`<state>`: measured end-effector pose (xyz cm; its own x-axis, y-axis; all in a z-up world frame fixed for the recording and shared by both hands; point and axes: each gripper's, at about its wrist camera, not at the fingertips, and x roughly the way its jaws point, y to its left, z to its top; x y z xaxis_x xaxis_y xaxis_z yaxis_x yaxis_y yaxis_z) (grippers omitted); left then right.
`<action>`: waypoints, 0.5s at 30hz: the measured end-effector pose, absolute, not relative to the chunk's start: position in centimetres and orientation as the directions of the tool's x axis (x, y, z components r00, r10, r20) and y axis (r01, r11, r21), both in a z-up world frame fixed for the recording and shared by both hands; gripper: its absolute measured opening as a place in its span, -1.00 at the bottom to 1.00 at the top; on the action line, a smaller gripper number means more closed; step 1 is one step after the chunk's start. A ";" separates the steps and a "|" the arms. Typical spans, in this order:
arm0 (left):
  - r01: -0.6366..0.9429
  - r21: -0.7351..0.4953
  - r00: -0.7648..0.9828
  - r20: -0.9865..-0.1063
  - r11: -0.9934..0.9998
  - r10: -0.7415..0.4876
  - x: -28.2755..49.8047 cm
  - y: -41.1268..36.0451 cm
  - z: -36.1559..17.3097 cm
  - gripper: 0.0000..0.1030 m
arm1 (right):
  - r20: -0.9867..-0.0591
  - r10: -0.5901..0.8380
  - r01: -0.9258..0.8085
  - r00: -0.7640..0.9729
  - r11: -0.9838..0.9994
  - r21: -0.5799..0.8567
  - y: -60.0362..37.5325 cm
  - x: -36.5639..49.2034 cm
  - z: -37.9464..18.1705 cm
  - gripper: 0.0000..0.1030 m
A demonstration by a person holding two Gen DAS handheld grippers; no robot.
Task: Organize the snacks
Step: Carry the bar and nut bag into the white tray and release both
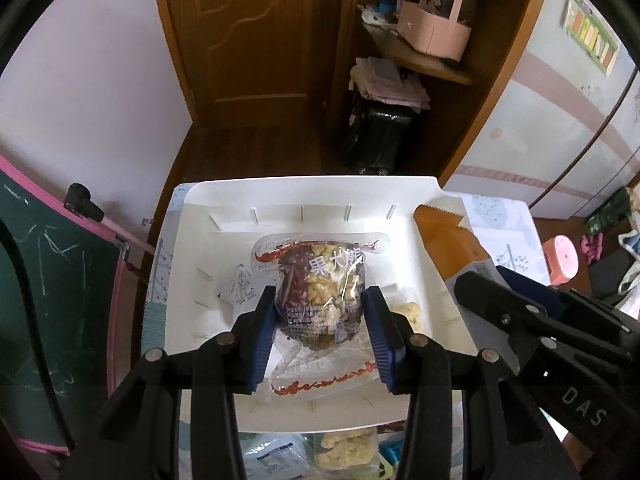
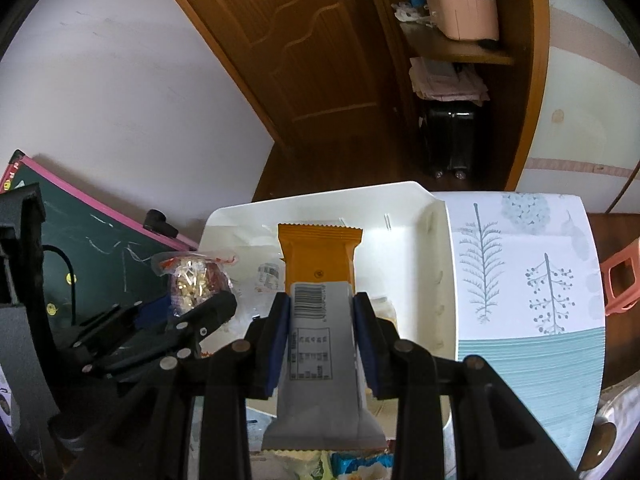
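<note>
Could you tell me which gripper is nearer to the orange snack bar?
Right. The right gripper has the orange snack bar between its pads, over the white tray. The left gripper holds the clear nut snack pack beside it.

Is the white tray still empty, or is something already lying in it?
Not empty. A pale snack lies inside the white tray, beside the clear snack packet held over it.

Clear plastic snack pouch with red trim, showing dark red and pale nut pieces, held upright above the middle of the white plastic tray. Long orange-and-grey wrapped snack bar, barcode side up, tilted over the tray's right edge.
</note>
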<state>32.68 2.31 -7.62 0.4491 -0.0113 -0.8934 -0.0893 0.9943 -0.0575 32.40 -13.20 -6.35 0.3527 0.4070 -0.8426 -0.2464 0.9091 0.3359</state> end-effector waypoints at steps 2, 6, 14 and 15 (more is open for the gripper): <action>-0.086 -0.055 0.443 -0.896 0.995 -0.011 33.0 2.3 -8.1 0.00 | -0.848 0.398 -0.238 0.350 0.913 0.331 -13.1 32.6 -6.7 -0.31; -0.143 -0.052 0.426 -0.905 0.988 0.014 33.4 3.7 -8.8 0.55 | -0.865 0.344 -0.211 0.366 0.936 0.283 -13.3 32.7 -7.5 -0.28; -0.182 -0.112 0.424 -0.905 0.977 -0.025 33.1 4.9 -9.1 0.56 | -0.870 0.342 -0.193 0.356 0.937 0.290 -14.1 32.6 -8.1 0.07; -0.182 -0.111 0.423 -0.906 0.977 -0.024 33.0 4.8 -9.1 0.56 | -0.870 0.343 -0.192 0.355 0.937 0.291 -14.1 32.5 -8.2 0.07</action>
